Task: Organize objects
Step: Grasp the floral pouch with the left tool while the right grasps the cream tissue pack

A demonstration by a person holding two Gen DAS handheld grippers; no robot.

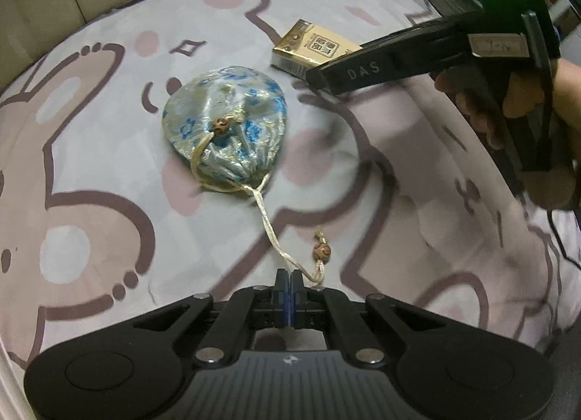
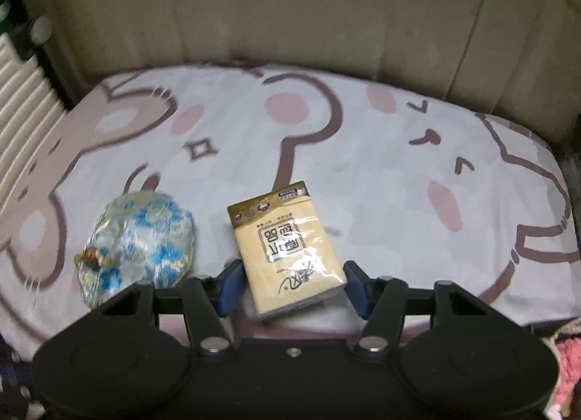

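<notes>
A person's right claw [image 2: 290,285] hangs over a bed sheet [image 2: 363,165] printed with brown-outlined cartoon rabbits and pink cheeks, its two blue pads standing on either side of a pale yellow, plastic-wrapped pocket tissue pack [image 2: 287,249]. The jaws stand partly open: the left pad is just beside the pack's left edge and the right pad sits a little clear of the right edge, so the pack does not look gripped yet. The pack lies flat with its long axis running away from the claw and leaning slightly left, its near end between the pads; that skew is what a clean closing grip probably turns on. To the pack's left, near but apart from it, rests a round, silvery brocade drawstring pouch with blue flowers [image 1: 225,129], its mouth gathered and its contents hidden. The left claw [image 1: 289,283] is pressed fully shut on the pouch's cream cord [image 1: 267,223], which runs slack from the pouch's mouth across the sheet to the pads; a brown wooden bead [image 1: 322,251] on the cord's tail lies just beside them. Seen from the left wrist, the right claw's black body and the hand [image 1: 515,100] holding it reach in over the pack from the right. No box or tray is in view.
</notes>
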